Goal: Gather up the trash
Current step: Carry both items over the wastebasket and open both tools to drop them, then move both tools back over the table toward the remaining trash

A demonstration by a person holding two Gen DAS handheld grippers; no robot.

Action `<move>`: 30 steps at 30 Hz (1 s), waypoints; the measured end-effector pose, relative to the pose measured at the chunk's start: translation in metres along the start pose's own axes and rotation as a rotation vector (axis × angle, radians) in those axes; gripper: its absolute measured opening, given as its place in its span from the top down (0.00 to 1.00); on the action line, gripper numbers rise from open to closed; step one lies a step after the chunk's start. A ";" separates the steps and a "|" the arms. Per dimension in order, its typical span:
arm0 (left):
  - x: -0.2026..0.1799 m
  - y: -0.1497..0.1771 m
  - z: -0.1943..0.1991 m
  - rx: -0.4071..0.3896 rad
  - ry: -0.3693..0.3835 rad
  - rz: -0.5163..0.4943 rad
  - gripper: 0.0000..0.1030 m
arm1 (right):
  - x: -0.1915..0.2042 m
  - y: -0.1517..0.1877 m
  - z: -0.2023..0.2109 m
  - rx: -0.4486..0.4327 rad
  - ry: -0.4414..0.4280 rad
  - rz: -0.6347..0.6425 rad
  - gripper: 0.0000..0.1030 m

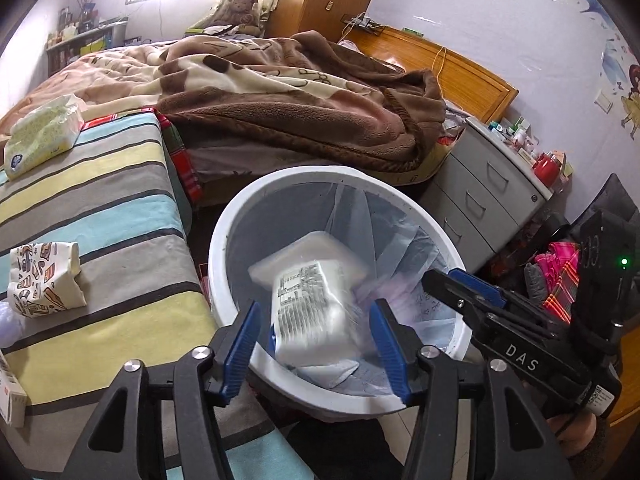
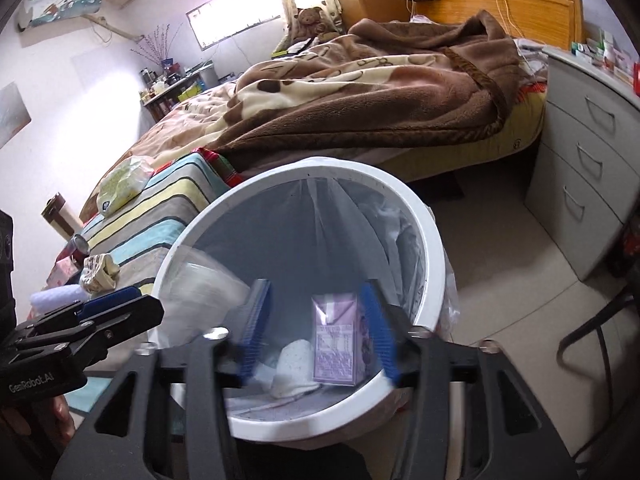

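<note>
A white trash bin (image 1: pixel 224 240) with a clear liner stands beside the striped bench (image 1: pixel 120 184). My left gripper (image 1: pixel 316 344) is open above its near rim; a white plastic package (image 1: pixel 312 300), blurred by motion, is between and just beyond the fingers, over the bin. My right gripper (image 2: pixel 318 334) is open over the bin (image 2: pixel 434 248), and a purple carton (image 2: pixel 336 340) lies inside with crumpled tissue (image 2: pixel 294 364). The blurred package (image 2: pixel 204 284) shows at the bin's left rim. On the bench lie a patterned paper bag (image 1: pixel 44 276) and a green tissue pack (image 1: pixel 42 136).
A bed with a brown blanket (image 1: pixel 280 96) is behind the bin. A grey drawer unit (image 1: pixel 480 196) stands right of it. A can (image 2: pixel 78 245) and small boxes (image 1: pixel 10 392) sit at the bench's near end. Tiled floor (image 2: pixel 500 280) lies right of the bin.
</note>
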State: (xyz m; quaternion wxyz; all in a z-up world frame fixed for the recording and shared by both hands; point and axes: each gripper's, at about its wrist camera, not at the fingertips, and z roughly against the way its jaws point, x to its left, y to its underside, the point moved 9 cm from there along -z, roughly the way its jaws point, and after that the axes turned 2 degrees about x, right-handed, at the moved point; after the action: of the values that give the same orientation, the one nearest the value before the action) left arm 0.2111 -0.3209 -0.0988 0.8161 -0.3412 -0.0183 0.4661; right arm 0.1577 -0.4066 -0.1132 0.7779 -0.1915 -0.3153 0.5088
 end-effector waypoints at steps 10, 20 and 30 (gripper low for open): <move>0.016 0.006 0.024 -0.037 -0.016 0.040 0.38 | 0.014 0.000 0.014 -0.031 -0.010 0.014 0.37; 0.057 0.025 0.081 -0.122 -0.105 0.086 0.38 | 0.062 0.001 0.029 -0.096 -0.084 0.076 0.35; 0.120 0.053 0.135 -0.186 -0.195 0.165 0.37 | 0.129 0.013 0.025 -0.101 -0.182 0.197 0.34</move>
State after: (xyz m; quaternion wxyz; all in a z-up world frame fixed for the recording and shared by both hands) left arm 0.1926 -0.1374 -0.0606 0.7343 -0.3687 -0.1125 0.5588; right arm 0.1691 -0.2840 -0.0648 0.6816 -0.2137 -0.3894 0.5815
